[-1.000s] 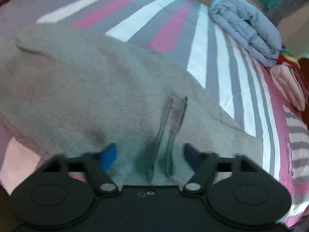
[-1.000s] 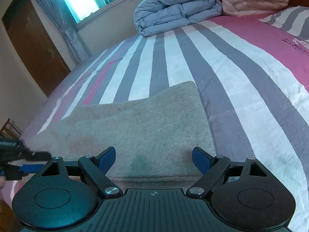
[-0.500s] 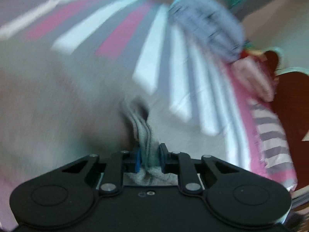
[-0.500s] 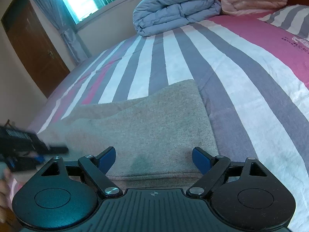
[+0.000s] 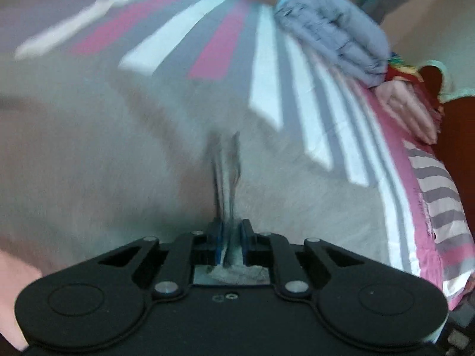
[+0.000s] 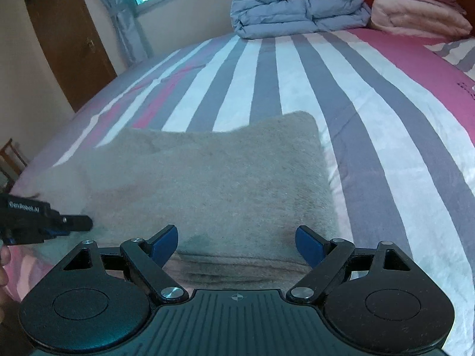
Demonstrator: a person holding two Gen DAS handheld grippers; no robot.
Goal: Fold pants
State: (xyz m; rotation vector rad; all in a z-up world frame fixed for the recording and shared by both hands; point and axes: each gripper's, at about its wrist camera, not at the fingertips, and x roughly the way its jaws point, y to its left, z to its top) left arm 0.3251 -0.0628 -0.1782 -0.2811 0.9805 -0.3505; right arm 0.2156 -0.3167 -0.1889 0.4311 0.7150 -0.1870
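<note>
Grey-beige pants (image 6: 213, 178) lie folded over on a striped bed. In the left wrist view my left gripper (image 5: 231, 233) is shut on a pinched ridge of the pants (image 5: 89, 154), with fabric bunched between the blue pads; this view is blurred. My right gripper (image 6: 237, 241) stands open just above the near edge of the pants, nothing between its blue fingertips (image 6: 164, 241). In the right wrist view the left gripper (image 6: 63, 225) shows at the far left edge, against the pants' left side.
The bed sheet (image 6: 371, 112) has pink, white and grey stripes. A folded blue-grey duvet (image 6: 297, 3) and pink blankets (image 6: 415, 14) lie at the far end. A brown door (image 6: 68, 38) and a curtained window are at the left. A striped pillow (image 5: 439, 201) lies at the right.
My left gripper went from wide open over the pants to shut on a pinch of fabric, and it has rolled and shifted a little. The right gripper stayed open and in place.
</note>
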